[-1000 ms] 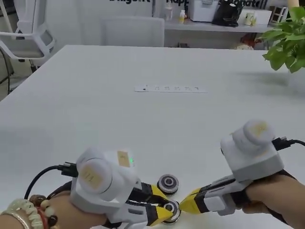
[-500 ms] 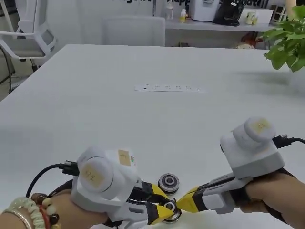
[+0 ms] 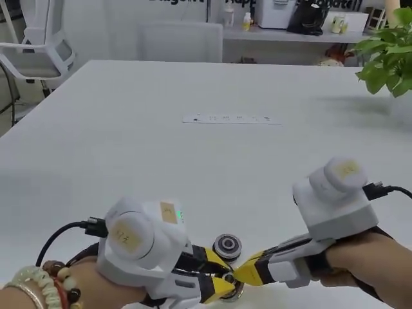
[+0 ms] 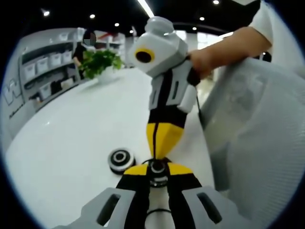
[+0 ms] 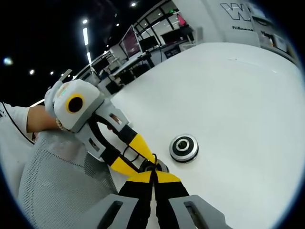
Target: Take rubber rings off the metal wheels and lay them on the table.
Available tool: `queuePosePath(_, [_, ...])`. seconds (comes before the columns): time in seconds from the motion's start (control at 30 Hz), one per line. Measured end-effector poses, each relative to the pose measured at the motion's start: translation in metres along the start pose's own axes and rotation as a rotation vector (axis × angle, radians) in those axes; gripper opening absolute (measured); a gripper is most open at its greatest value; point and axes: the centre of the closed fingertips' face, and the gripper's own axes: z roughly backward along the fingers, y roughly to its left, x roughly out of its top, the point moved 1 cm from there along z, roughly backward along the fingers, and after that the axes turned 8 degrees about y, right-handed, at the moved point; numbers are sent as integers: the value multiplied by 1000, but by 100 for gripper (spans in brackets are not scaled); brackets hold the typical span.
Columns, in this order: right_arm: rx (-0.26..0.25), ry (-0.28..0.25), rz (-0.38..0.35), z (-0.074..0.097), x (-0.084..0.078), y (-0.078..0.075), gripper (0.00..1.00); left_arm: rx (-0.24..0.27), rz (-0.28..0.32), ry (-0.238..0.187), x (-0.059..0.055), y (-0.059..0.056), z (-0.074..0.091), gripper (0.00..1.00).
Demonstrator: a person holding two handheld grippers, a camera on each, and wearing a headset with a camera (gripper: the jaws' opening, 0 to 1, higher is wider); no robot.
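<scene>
Metal wheels, two on the white table (image 3: 193,167), near edge. Free wheel (image 3: 226,245) lies flat just beyond the jaw tips, touching neither gripper; in the right gripper view its face (image 5: 184,147) shows a dark rubber ring (image 5: 176,144) around a pale centre. Held wheel (image 4: 157,168) sits between the yellow tips of the left gripper (image 3: 222,288), jaws narrowed onto its two sides and gripping it. Right gripper (image 3: 239,275) comes in from the opposite side, jaws pressed together, tips meeting at the rim of the held wheel; cannot tell whether any ring is caught between them. Writing: pale strip (image 3: 230,119) at mid-table carries a row of small marks, unreadable. Yellow sticker (image 3: 168,213) on the left gripper's body, print too small to read. Wall lettering (image 5: 232,10) starts with a large "W", the rest unclear. Containers: rows of shelf bins (image 4: 43,61) in the left gripper view, contents not discernible. Leafy plant (image 3: 386,55) at far right of the table.
</scene>
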Motion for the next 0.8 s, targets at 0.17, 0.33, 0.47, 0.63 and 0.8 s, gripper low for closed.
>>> queuePosePath(0.17, [-18,9,-5,0,-1,-2,0,-3,0,3,0,-1,0,14])
queuePosePath(0.33, [-16,10,2,0,-1,-1,0,-18,22,16,1,-1,0,14])
queuePosePath(0.47, [-16,16,-4,1,-2,-1,0,-37,3,18,3,-3,5,16])
queuePosePath(0.63, [-15,10,-12,3,0,-1,0,-42,16,-21,15,-2,17,22])
queuePosePath(0.8, [-19,-10,-37,8,4,-4,0,-59,7,-46,24,-7,32,33])
